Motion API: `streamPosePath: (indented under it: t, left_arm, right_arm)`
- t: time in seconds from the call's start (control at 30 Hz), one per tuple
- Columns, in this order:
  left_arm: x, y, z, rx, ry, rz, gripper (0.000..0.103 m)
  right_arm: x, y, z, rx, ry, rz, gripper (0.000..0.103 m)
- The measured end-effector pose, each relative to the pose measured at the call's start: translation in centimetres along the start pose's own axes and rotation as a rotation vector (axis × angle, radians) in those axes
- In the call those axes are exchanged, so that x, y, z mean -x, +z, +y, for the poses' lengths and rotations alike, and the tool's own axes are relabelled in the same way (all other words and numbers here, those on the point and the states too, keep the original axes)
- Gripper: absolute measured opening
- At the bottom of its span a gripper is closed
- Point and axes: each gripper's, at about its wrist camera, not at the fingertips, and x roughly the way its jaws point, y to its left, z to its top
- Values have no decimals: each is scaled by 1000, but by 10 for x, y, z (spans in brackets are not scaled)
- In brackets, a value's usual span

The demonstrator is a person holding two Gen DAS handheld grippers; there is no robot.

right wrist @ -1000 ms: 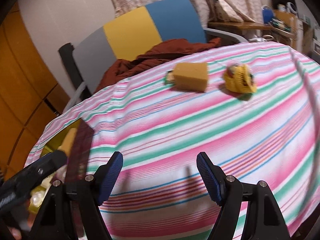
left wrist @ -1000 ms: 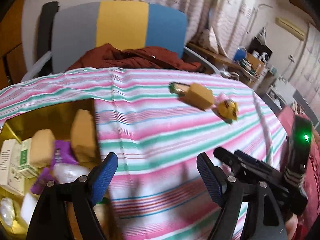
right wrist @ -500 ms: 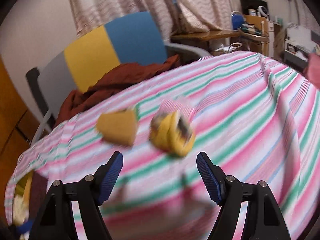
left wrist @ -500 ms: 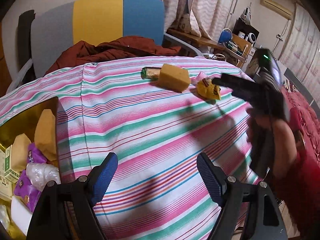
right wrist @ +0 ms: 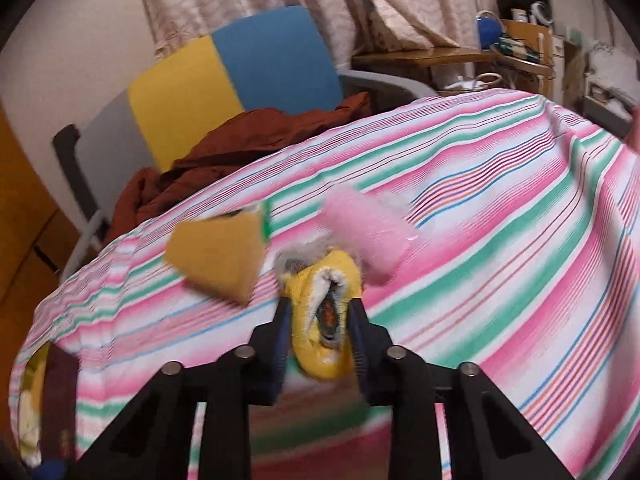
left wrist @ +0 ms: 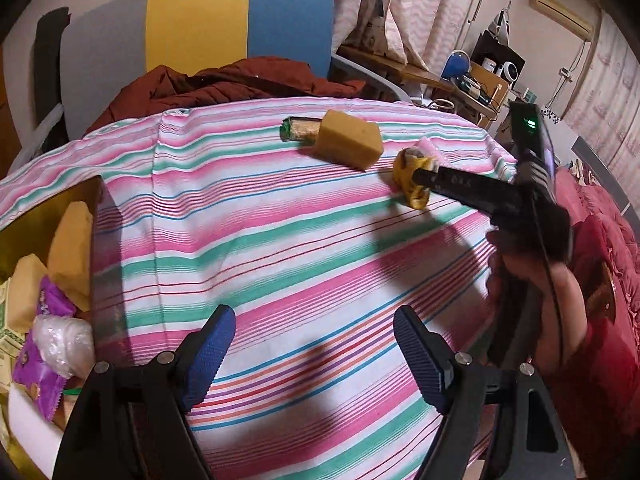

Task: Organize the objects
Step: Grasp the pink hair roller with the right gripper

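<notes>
Right gripper (right wrist: 320,312) pinching yellow plush toy (right wrist: 324,320) beside the sponge block (right wrist: 218,258), presumably for the gold box (left wrist: 44,208). Left gripper (left wrist: 312,350) spread wide, empty, nearer the box.

- Warm, fairly dim indoor light throughout; colours look slightly muddy.
- Soft dark shadows fall across the striped cloth (left wrist: 304,240) at centre and lower centre of the left wrist view.
- Right wrist view is motion-blurred, especially mid-frame.
- Fisheye bending and black vignetting mark all corners.

tricolour chair (left wrist: 200,24), curtains (left wrist: 384,8), desk (right wrist: 452,56)
</notes>
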Motion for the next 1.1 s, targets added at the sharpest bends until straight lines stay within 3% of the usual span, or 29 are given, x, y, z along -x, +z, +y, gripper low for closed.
streamPosePath:
  t: [0.13,0.23,0.37,0.4,0.57,0.73,0.9,1.1]
  left_arm:
    - [-3,0,-4,-6,-11,8,82]
    - [-3,0,-5,-10,-7,4,82]
    - [-5,0,-4,-1,-6,6,82]
    - [-6,0,-5,-1,-8,10,82]
    - [-9,0,-10,-22,-7,19,82]
    - [-12,3,-11,-35,0,23,82]
    - [-20,13,-19,-44,-20,20,82]
    - [-41,30,-32,4,-97,22,82]
  right_arm:
    - [16,-17,12,25,98,14,27]
    - [37,-16,10,39,124,-58,34]
    - [47,16,-24,-77,42,-176,67]
    - [43,25,-31,-107,16,-172,68]
    - [-13,60,-52,-143,-57,-16,68]
    - [-46,58,-57,-143,-51,69,67]
    - [-32,38,-60,-112,-29,22,57]
    - [3,-1,-75,-216,-3,-64,51]
